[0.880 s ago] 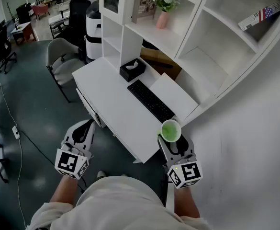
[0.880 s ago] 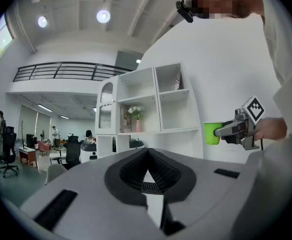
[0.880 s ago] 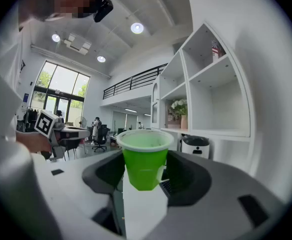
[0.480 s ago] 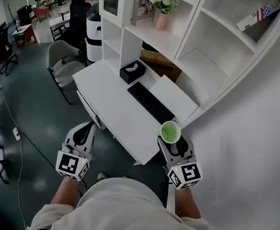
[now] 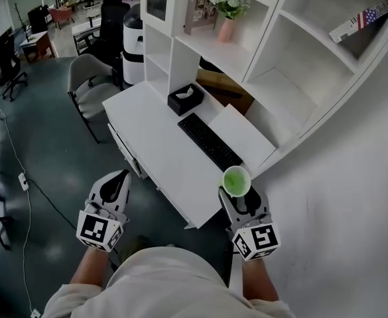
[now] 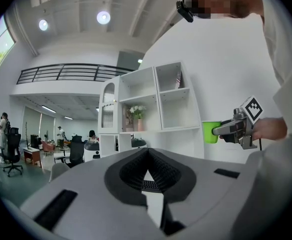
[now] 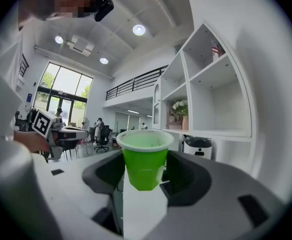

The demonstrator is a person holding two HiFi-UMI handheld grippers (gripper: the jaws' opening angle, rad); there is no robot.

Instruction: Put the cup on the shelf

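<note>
A green plastic cup (image 5: 237, 180) stands upright between the jaws of my right gripper (image 5: 237, 191), which is shut on its lower wall. It hangs over the near right corner of the white desk (image 5: 155, 144). In the right gripper view the cup (image 7: 145, 161) fills the middle, held by the right gripper (image 7: 145, 173), and its inside looks empty. The white shelf unit (image 5: 273, 78) rises beyond the desk, with open compartments. My left gripper (image 5: 119, 178) hangs over the floor left of the desk, its jaws together and nothing in them. In the left gripper view the left gripper (image 6: 148, 178) points toward the shelf unit (image 6: 150, 104), with the cup (image 6: 210, 132) at the right.
On the desk lie a black keyboard (image 5: 210, 140), a white pad (image 5: 241, 134) and a black tissue box (image 5: 184, 97). A pink vase of flowers (image 5: 225, 18) and a picture frame (image 5: 199, 5) stand on a shelf. A flag-print book (image 5: 363, 20) leans higher up. A grey chair (image 5: 91, 85) stands at the left.
The left gripper has sunk slightly. The right gripper and the cup have stayed where they were.
</note>
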